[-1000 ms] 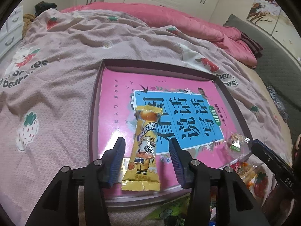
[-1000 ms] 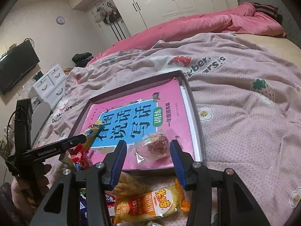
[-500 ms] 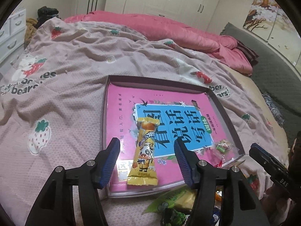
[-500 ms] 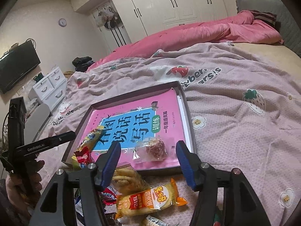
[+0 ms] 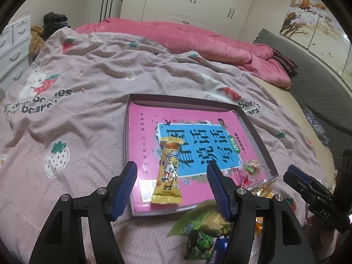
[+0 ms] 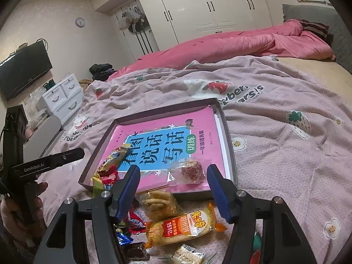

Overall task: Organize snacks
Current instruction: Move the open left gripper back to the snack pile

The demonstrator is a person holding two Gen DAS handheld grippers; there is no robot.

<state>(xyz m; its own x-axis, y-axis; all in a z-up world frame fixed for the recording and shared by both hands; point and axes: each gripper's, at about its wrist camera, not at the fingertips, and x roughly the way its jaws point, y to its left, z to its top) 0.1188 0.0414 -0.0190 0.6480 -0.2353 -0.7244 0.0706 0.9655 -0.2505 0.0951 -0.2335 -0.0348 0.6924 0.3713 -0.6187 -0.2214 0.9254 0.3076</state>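
Observation:
A shallow dark tray (image 5: 255, 129) lies on the bed with a pink and blue book (image 5: 198, 136) inside. A yellow snack stick (image 5: 168, 173) lies on the book near the tray's front edge. My left gripper (image 5: 171, 176) is open and empty, raised above it. A clear wrapped candy (image 6: 191, 169) lies in the tray's near right corner. My right gripper (image 6: 173, 178) is open and empty, raised in front of the candy. Loose snacks lie in front of the tray: a yellow-orange cake pack (image 6: 182, 224), a clear biscuit bag (image 6: 158, 202) and a green bag (image 5: 202, 222).
The bed has a pink strawberry-print sheet (image 5: 77, 101) and a pink duvet (image 5: 187, 37) at the back. White drawers (image 6: 63, 96) and a TV (image 6: 24, 70) stand to the left. Wardrobes (image 6: 215, 6) line the far wall.
Both grippers have pulled back and up from the tray. The snack stick and the wrapped candy stay where they lay. More loose snacks show in front of the tray.

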